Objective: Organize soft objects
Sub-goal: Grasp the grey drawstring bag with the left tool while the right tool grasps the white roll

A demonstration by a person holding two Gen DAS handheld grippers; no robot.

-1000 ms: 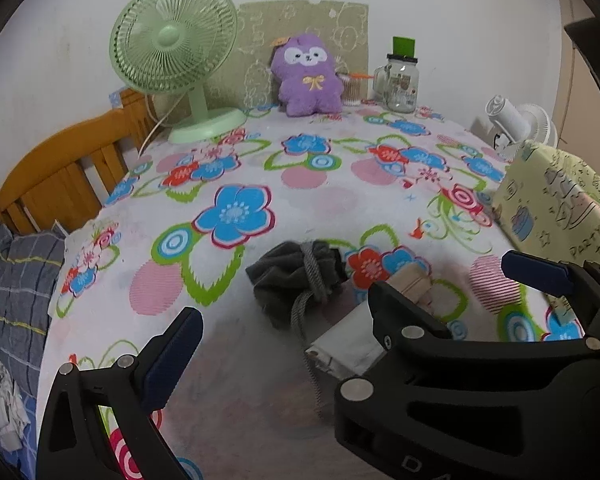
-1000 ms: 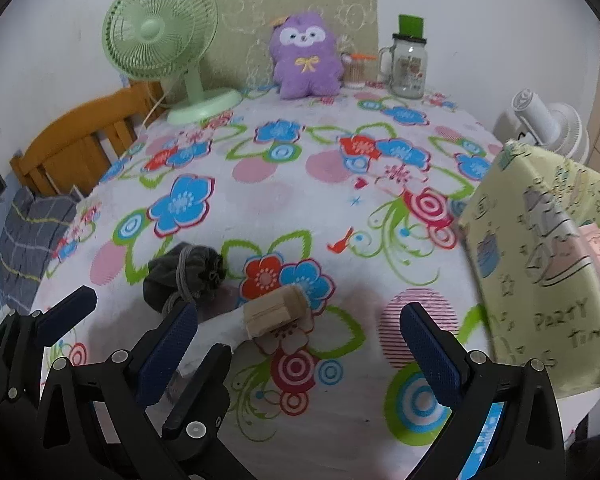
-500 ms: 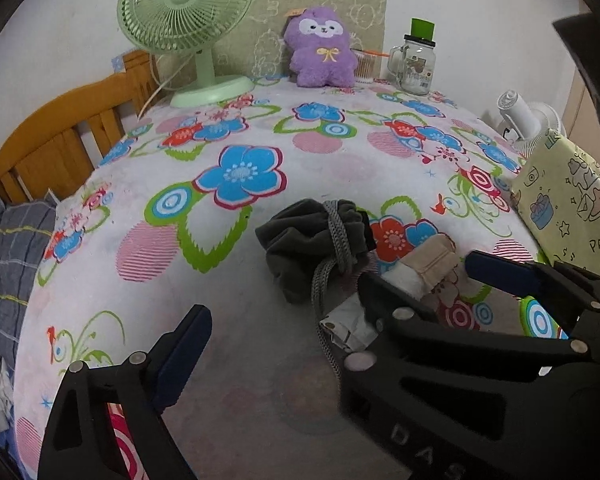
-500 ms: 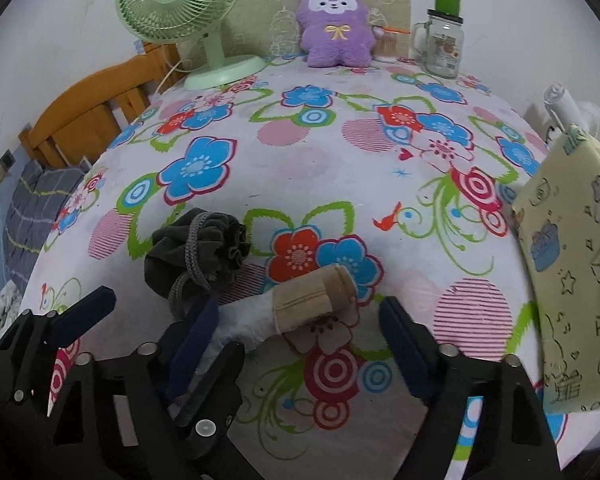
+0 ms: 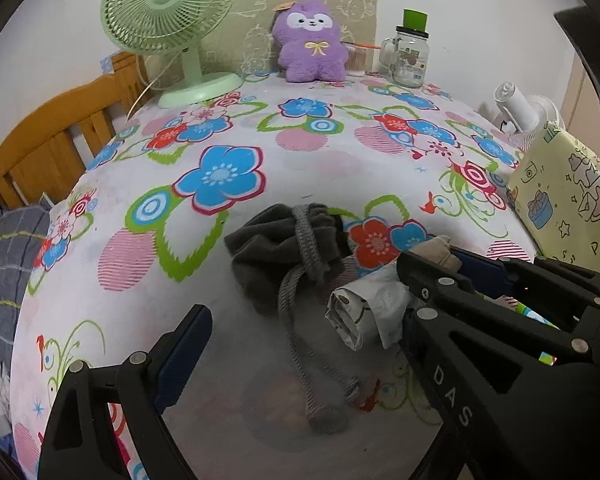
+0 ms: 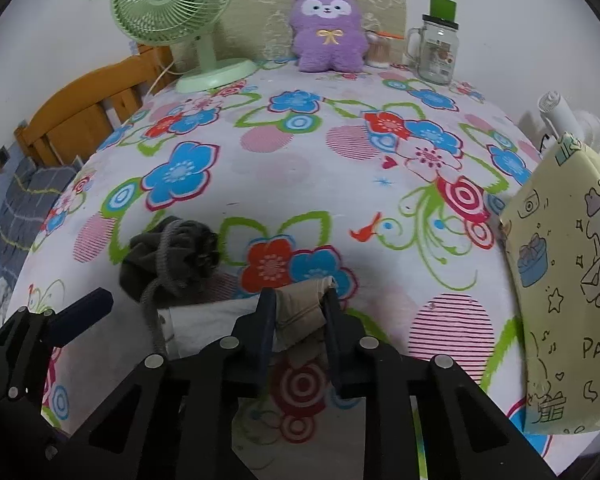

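Note:
My right gripper (image 6: 300, 314) is shut on a beige rolled cloth (image 6: 300, 300) near the front of the flowered tablecloth (image 6: 284, 168). The left wrist view shows that same grip (image 5: 432, 258) on the beige roll (image 5: 438, 250). A white rolled cloth (image 5: 364, 308) lies beside it, between the spread fingers of my open left gripper (image 5: 300, 320), close to the right finger and untouched. A dark grey drawstring pouch (image 5: 284, 248) sits just beyond, its cord trailing toward me. Its left finger (image 6: 84, 312) shows beside the pouch (image 6: 168, 256). A purple plush (image 6: 328, 36) sits upright at the far edge.
A yellow gift bag (image 6: 572, 280) stands at the table's right edge. A green fan (image 5: 168, 12) and a glass jar (image 5: 410, 56) stand at the back. A white handheld fan (image 5: 516, 108) is behind the bag. A wooden frame (image 5: 60, 136) and plaid cloth (image 5: 4, 248) lie left.
My right gripper's jaws have closed from wide open onto the beige roll. Both views have drawn a little closer to the cloths. The left gripper stays open.

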